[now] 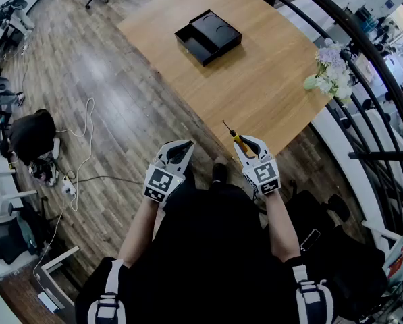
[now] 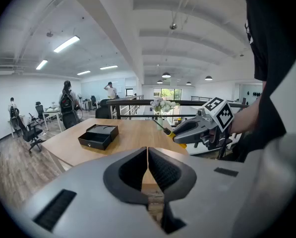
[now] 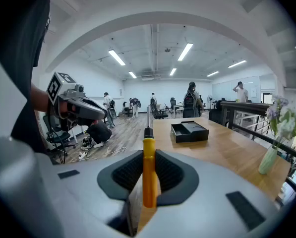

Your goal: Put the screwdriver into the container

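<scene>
- The right gripper point(image 1: 248, 146) is clenched on the screwdriver point(image 3: 148, 172). It grips the yellow handle, and the metal shaft points forward, out past the jaws.
- The left gripper point(image 1: 176, 151) has its jaws pressed together with nothing between them. It hangs beside the right one, off the near edge of the worktop point(image 1: 255, 86).
- The container point(image 1: 208, 36), a black open box, sits on the far part of the worktop. It is well apart from both grippers, so the screwdriver is held in the air and not yet near it.
- The step in hand looks like the carry: the tool is grasped but has not been brought over the box.
- The next move calls for a long reach forward across the worktop. The shaft then needs tipping down or level over an open compartment before the right gripper lets go.
- The vase of flowers point(image 1: 331, 69) stands at the right edge, away from the likely path.
</scene>
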### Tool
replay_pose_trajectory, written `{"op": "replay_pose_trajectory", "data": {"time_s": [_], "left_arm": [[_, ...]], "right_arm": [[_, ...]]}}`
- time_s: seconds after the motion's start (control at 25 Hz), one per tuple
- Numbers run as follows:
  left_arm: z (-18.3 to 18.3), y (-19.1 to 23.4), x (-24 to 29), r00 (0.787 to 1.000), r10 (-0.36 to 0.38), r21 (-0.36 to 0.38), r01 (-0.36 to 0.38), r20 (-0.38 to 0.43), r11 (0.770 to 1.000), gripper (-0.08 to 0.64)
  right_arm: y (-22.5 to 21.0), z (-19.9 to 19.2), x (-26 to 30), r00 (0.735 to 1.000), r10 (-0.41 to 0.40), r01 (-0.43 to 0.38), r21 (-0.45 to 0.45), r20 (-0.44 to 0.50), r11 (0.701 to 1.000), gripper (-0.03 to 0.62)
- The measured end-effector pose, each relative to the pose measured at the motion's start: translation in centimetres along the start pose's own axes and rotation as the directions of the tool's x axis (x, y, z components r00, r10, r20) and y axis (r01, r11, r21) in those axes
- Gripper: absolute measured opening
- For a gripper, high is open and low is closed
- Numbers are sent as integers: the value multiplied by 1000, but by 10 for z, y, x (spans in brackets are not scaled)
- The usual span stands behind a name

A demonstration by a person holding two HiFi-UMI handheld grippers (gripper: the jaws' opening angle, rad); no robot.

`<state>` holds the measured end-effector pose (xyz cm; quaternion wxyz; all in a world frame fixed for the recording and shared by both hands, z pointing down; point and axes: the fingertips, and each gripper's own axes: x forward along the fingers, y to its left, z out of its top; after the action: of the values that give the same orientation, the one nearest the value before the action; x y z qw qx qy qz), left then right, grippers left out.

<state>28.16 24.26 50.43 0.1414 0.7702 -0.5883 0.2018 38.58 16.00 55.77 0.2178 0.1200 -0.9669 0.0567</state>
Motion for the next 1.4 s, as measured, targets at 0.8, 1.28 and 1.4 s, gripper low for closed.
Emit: {"op": "replay_pose_trajectory", "data": {"time_s": [0.8,1.28,1.4], "left_arm": [[-2,70,-2,1000,-8,-35,9,24,999,28],[-12,176,-23,999,-13,-17,14,45,1000,28],[-22,205,-34,999,-13,-20,14,44,1000,28]], "right_arm": [[9,42,51,1000,8,-8,-3,-2,1000,89],[37,96,141,1000,0,0,-24,3,1000,89],[51,108,166,1000,-3,3,-27,3,1000,89]]}}
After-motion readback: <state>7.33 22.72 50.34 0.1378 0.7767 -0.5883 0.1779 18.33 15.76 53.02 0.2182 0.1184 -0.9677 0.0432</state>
